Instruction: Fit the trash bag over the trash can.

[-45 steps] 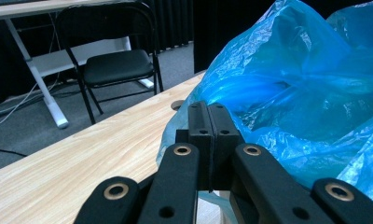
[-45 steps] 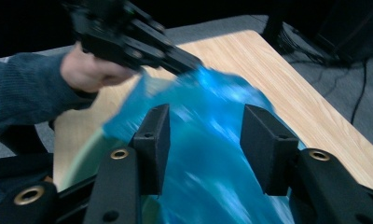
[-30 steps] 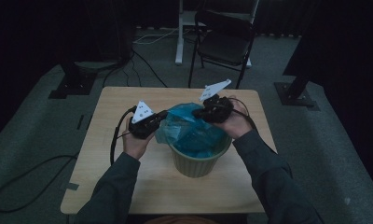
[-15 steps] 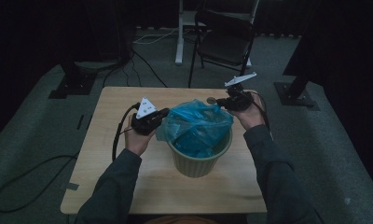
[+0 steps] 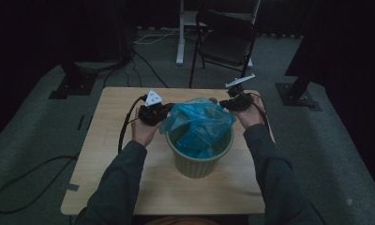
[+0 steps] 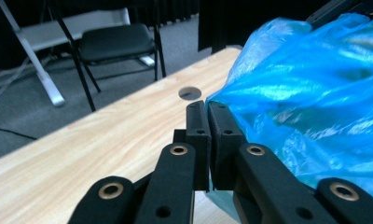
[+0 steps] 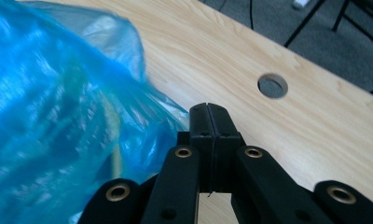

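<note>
I can read no brand, label or lettering anywhere, not on the bin and not on the bag.

The green bin point(image 5: 199, 157) is my landmark: a round, ribbed pot-shaped tub, matte, standing near the middle of the pale wood-grain table point(image 5: 106, 168). The blue bag point(image 5: 199, 124) sits in it, thin glossy plastic, crinkled and half see-through, its mouth bunched up above the rim and pulled toward both sides.

My left gripper point(image 5: 163, 110) is just left of the bin's far rim. Its black jaws have just been easing apart and now stand a narrow slit open; in the left gripper view the bag's edge point(image 6: 231, 105) lies against the right fingertip, and I cannot tell whether any film runs into the slit.

My right gripper point(image 5: 225, 105) is just right of the bin's far rim. Its jaws are pressed flat together, and in the right gripper view the bag's film point(image 7: 82, 102) runs in beside them; whether it is pinched I cannot tell.

Beyond the bin, a round cable hole point(image 7: 272, 86) is cut in the tabletop. Farther back, off the table, stands a black folding chair point(image 5: 225, 44) with a padded seat on thin metal legs.
</note>
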A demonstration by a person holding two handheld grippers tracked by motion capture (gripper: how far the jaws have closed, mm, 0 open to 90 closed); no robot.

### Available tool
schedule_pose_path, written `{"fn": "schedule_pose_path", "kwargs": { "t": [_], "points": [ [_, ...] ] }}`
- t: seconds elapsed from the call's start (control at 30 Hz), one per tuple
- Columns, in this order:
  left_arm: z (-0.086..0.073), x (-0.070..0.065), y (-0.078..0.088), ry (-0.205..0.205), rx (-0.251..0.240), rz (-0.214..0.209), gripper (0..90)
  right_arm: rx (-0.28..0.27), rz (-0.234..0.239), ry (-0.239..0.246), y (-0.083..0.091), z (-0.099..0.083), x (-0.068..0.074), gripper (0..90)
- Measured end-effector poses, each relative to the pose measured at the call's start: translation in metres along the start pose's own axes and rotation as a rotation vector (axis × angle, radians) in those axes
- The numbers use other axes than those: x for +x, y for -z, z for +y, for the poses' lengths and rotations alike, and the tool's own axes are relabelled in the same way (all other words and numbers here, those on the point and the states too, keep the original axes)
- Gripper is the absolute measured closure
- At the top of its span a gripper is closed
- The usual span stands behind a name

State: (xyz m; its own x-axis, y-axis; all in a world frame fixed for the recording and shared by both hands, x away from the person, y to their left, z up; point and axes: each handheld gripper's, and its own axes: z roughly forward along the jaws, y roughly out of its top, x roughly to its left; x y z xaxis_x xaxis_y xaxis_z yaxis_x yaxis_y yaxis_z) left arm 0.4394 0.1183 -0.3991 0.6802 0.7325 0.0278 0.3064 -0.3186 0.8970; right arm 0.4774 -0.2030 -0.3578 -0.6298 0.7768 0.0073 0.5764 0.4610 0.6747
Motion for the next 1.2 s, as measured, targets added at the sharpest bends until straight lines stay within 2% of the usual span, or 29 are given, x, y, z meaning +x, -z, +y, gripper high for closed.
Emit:
{"fn": "schedule_pose_path", "kwargs": {
  "t": [0.17,0.23,0.3,0.37,0.43,0.5,0.67,0.8,0.83,0.87,0.97,1.0,1.03,1.07,1.13,1.2],
  "points": [
    [-0.005,0.004,-0.002,0.03,0.008,-0.008,85.6,0.029,0.016,-0.045,-0.005,-0.014,-0.011,90.0],
    [-0.007,0.007,0.003,0.046,-0.007,-0.012,82.3,0.029,0.034,-0.05,-0.003,-0.021,-0.012,90.0],
    [-0.007,0.008,0.006,0.058,-0.014,-0.011,80.3,0.029,0.033,-0.053,-0.002,-0.024,-0.013,90.0],
    [-0.007,0.012,0.015,0.074,-0.035,-0.009,78.5,0.019,0.05,-0.063,0.002,-0.03,-0.015,90.0],
    [-0.006,0.012,0.02,0.075,-0.047,-0.007,75.7,0.015,0.052,-0.064,0.003,-0.032,-0.016,90.0],
    [0.0,0.01,0.034,0.073,-0.087,-0.01,73.5,0.006,0.055,-0.061,0.009,-0.033,-0.016,90.0],
    [0.012,-0.003,0.048,0.038,-0.13,-0.047,68.0,-0.009,0.059,-0.05,0.013,-0.03,-0.013,90.0],
    [0.021,-0.015,0.045,0.006,-0.12,-0.09,63.5,-0.011,0.063,-0.042,0.012,-0.027,-0.01,90.0],
    [0.021,-0.015,0.045,0.006,-0.12,-0.09,62.0,-0.011,0.063,-0.042,0.012,-0.027,-0.01,90.0],
    [0.023,-0.021,0.039,-0.015,-0.093,-0.087,59.5,-0.009,0.064,-0.039,0.011,-0.025,-0.008,90.0],
    [0.022,-0.026,0.028,-0.033,-0.026,-0.071,58.1,-0.008,0.061,-0.035,0.01,-0.025,-0.007,90.0],
    [0.021,-0.027,0.026,-0.039,-0.003,-0.059,59.6,-0.007,0.06,-0.035,0.011,-0.025,-0.008,90.0],
    [0.02,-0.028,0.024,-0.046,0.011,-0.051,64.8,-0.005,0.061,-0.035,0.011,-0.025,-0.008,90.0],
    [0.019,-0.027,0.024,-0.048,0.012,-0.05,73.5,-0.003,0.059,-0.036,0.011,-0.026,-0.009,90.0],
    [0.017,-0.025,0.026,-0.042,0.007,-0.053,83.5,0.001,0.057,-0.042,0.011,-0.027,-0.011,90.0],
    [0.016,-0.024,0.027,-0.038,0.002,-0.052,89.5,0.002,0.056,-0.043,0.011,-0.028,-0.012,90.0]
  ]
}}
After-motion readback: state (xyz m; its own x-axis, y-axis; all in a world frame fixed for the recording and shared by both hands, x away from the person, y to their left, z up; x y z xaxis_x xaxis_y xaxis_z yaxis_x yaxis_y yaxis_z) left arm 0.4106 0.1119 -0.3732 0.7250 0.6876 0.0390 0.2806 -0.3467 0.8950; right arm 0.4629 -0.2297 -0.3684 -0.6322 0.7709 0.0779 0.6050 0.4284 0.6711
